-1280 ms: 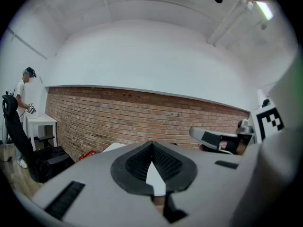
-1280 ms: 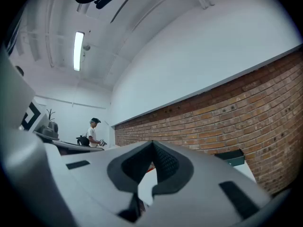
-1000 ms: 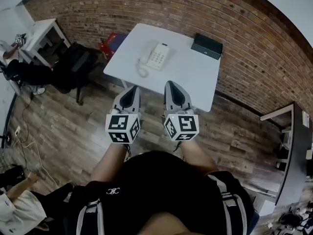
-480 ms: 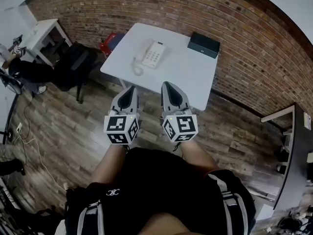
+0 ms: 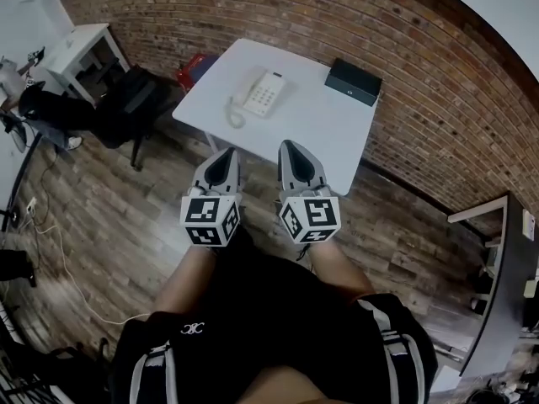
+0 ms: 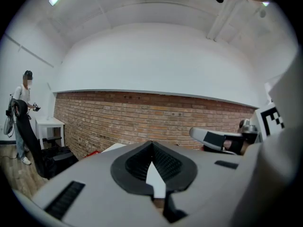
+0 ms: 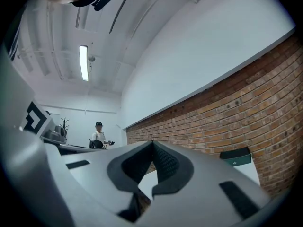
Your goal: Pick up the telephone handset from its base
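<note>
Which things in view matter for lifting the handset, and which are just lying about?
For the job: white telephone handset on its white keypad base; coiled white cord; left gripper and right gripper, both shut and empty.
Just lying about: dark rectangular box on the white table; black office chair; red item.

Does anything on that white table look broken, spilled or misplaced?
Nothing stands out. The telephone lies flat with its handset seated in place, and the black box sits near the far corner of the table.
</note>
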Demonstrator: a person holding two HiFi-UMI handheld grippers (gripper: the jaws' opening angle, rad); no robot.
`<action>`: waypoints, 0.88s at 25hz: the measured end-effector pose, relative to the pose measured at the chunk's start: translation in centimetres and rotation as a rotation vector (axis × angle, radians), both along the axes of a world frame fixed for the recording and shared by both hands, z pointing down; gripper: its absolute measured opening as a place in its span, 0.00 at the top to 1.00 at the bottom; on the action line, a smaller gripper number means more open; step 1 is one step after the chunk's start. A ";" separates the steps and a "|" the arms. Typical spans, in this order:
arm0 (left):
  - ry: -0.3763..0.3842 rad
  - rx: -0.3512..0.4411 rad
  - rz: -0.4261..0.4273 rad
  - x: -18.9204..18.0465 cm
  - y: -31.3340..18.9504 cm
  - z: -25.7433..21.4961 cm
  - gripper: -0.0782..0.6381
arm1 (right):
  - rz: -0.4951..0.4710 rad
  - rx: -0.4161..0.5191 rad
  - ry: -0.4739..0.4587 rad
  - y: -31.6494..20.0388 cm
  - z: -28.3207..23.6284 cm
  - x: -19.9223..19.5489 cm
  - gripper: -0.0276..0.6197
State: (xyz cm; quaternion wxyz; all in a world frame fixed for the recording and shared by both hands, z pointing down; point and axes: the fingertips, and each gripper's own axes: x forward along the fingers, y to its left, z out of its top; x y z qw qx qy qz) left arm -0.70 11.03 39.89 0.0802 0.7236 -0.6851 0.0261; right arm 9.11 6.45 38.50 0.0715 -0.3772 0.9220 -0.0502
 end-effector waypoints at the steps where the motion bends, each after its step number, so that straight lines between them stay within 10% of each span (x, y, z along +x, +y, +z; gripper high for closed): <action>1: -0.003 0.006 -0.005 -0.2 -0.3 0.0 0.89 | -0.001 0.001 -0.002 -0.3 0.1 -0.1 0.96; 22: 0.014 -0.012 0.057 -8.9 -14.0 0.7 0.89 | 0.044 -0.031 0.001 -13.6 0.4 -8.7 0.96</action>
